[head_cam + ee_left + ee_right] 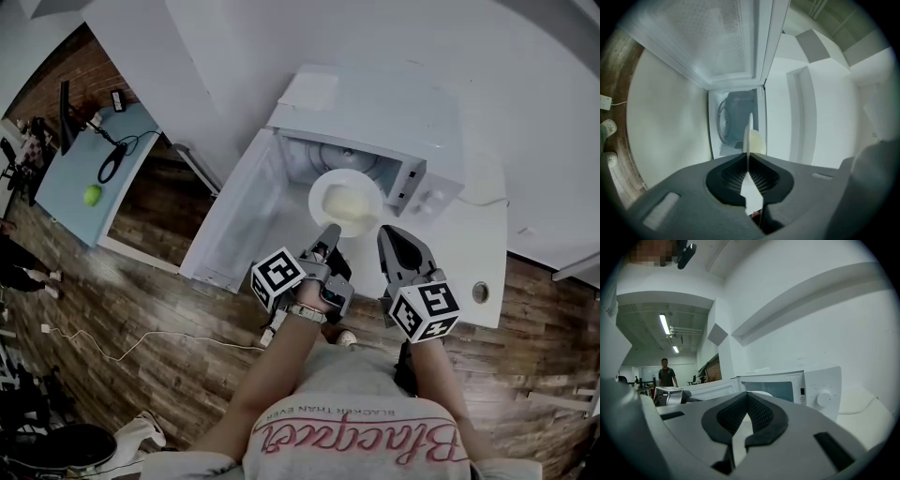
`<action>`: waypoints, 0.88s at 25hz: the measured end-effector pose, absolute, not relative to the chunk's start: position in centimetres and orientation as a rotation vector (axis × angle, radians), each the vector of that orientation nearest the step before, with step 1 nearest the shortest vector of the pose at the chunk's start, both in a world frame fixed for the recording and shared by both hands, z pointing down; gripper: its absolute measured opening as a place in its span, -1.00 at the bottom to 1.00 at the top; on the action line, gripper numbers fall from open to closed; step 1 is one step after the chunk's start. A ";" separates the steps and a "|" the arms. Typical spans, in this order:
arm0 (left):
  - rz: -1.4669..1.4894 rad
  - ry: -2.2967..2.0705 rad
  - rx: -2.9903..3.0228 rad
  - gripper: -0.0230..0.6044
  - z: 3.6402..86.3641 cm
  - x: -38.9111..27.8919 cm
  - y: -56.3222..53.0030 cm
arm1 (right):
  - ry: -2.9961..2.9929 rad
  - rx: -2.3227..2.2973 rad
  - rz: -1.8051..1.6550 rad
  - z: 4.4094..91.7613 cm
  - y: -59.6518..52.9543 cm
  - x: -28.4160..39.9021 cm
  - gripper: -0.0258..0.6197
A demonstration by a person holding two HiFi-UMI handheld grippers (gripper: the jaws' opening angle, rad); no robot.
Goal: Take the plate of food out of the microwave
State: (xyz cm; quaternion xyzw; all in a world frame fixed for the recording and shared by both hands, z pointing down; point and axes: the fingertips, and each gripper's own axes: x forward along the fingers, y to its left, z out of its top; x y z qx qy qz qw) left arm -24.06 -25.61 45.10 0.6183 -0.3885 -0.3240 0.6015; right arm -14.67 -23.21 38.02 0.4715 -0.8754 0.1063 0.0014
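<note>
The white microwave (375,122) stands on a white counter with its door (239,220) swung open to the left. A white plate (323,183) carrying pale yellow food (345,202) sits in the oven's mouth. My left gripper (330,231) is shut on the plate's near rim. In the left gripper view the plate (747,136) shows edge-on between the jaws of the left gripper (748,157), with the food (758,142) beyond. My right gripper (386,232) hovers just right of the plate, shut and empty. The right gripper (746,394) points at the microwave front (787,387).
The control panel with its knob (824,398) lies right of the cavity. White counter (487,244) extends to the right. A light blue table (66,187) with a green ball (92,195) stands far left over wooden floor. A person (667,373) stands far off.
</note>
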 end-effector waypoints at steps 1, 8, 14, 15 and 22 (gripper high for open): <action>-0.753 -0.901 1.433 -0.87 44.9 -23.9 -25.5 | -2.750 1.476 0.331 37.9 -23.1 -14.5 -0.88; -0.776 -0.900 1.429 -0.87 43.4 -23.0 -24.6 | -2.759 1.454 0.290 37.0 -22.2 -13.4 -0.88; -0.779 -0.892 1.443 -0.87 42.1 -22.1 -24.0 | -2.771 1.446 0.261 36.0 -21.7 -12.9 -0.88; -0.777 -0.890 1.447 -0.87 41.9 -22.0 -24.0 | -2.770 1.447 0.257 36.0 -21.7 -12.8 -0.88; -0.766 -0.878 1.457 -0.87 40.7 -22.1 -24.3 | -2.771 1.469 0.246 35.3 -22.1 -13.0 -0.88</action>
